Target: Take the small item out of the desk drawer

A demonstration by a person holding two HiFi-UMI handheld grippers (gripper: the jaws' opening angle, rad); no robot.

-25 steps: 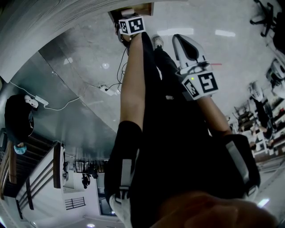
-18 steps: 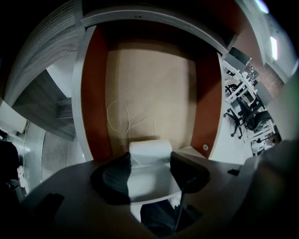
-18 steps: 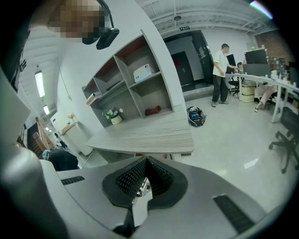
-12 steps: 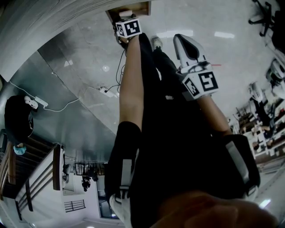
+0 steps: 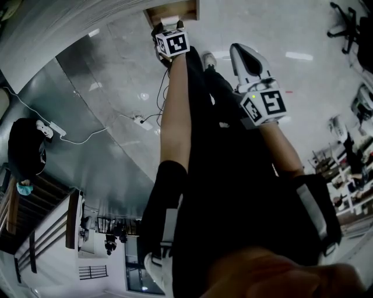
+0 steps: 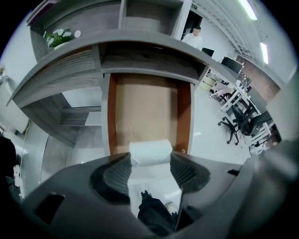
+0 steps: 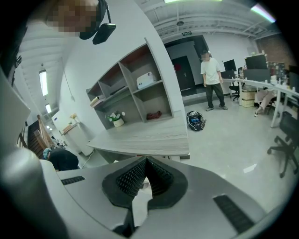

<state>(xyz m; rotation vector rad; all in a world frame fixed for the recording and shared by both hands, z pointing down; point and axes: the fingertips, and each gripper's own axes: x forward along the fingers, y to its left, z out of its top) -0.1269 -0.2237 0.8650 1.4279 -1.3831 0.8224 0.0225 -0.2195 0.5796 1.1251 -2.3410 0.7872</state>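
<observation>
The small white item (image 6: 149, 150), a soft-edged block, sits squeezed between the dark ribbed pads (image 6: 117, 173) of my left gripper (image 6: 150, 157). It hangs above the open drawer (image 6: 145, 105), which has a brown bottom and reddish sides and looks bare. In the head view the left gripper's marker cube (image 5: 173, 42) is just below the drawer (image 5: 175, 10) at the top edge. My right gripper (image 7: 145, 162) is shut with its tips touching and nothing held. It points past the grey desk top (image 7: 149, 135), beside the left arm, right gripper (image 5: 243, 53).
The desk has a grey top (image 6: 70, 60) and a shelf unit with a flower pot (image 6: 58, 36). A cable and power strip (image 5: 140, 119) lie on the floor. A person (image 7: 212, 79) stands far back near a bag (image 7: 196, 120). Office chairs (image 6: 240, 123) stand at the right.
In the head view the left gripper's marker cube sits slightly lower, a little further from the drawer. The right gripper has hardly moved.
</observation>
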